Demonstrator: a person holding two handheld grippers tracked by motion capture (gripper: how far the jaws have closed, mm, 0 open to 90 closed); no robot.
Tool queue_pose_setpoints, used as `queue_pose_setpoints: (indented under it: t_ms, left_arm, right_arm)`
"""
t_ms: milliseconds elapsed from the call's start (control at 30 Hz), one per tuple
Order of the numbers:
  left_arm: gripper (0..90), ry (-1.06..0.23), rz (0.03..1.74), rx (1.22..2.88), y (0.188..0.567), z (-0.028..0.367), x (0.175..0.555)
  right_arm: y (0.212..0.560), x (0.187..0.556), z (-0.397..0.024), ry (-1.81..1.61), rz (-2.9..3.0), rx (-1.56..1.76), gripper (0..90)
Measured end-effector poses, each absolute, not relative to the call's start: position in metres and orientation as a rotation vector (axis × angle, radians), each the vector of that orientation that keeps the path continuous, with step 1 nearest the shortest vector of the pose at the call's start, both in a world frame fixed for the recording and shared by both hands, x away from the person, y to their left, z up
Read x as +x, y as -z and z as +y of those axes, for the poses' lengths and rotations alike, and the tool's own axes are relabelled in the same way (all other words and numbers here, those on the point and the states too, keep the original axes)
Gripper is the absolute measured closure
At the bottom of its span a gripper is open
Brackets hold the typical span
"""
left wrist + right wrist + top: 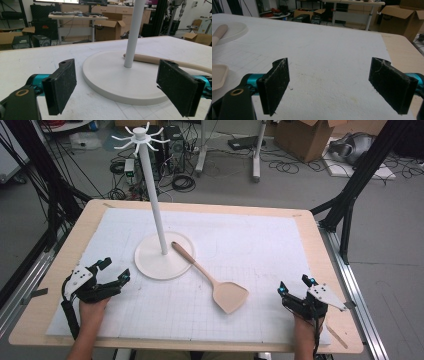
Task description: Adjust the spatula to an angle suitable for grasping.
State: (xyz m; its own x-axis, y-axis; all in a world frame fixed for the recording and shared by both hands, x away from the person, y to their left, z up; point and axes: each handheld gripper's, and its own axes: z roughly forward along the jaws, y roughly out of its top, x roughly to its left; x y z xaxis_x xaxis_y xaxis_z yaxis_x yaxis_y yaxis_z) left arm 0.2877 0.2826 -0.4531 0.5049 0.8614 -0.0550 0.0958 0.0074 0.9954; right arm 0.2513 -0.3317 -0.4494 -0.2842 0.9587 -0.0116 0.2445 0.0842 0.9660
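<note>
While both hands rest low at the near edge of the bench (60, 330), nothing is gripped. The left gripper (114, 271) has its fingers (61, 87) spread wide with only air between them; the right gripper (296, 285) stands the same, fingers (274, 86) fully apart over bare white mat (260, 245).

Landmark: the white hook stand (159, 220), upright on its round base (120, 82). The wooden spatula (212, 280) lies flat just right of the pole, handle end propped on the base rim and touching or nearly touching the pole foot, blade out on the mat toward the near right. That prop lifts the handle a little off the surface, which should give fingers room to close under it.

The left gripper sits near the base on its near-left side and looks straight at the pole, likely placed to steady the stand. The right gripper is well apart, to the stand's near right, the blade at its left edge. Judged: start pose, hanging not yet begun.
</note>
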Motion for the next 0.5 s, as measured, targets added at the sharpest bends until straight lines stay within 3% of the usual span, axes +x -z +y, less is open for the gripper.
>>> queue_pose_setpoints:
  t_ms: [500]
  left_arm:
    - [16.6,-0.751,0.9,1.455,0.4529,0.2818,0.2881]
  right_arm:
    - [0.4502,0.2468,-0.334,-1.29,1.607,1.181,15.3]
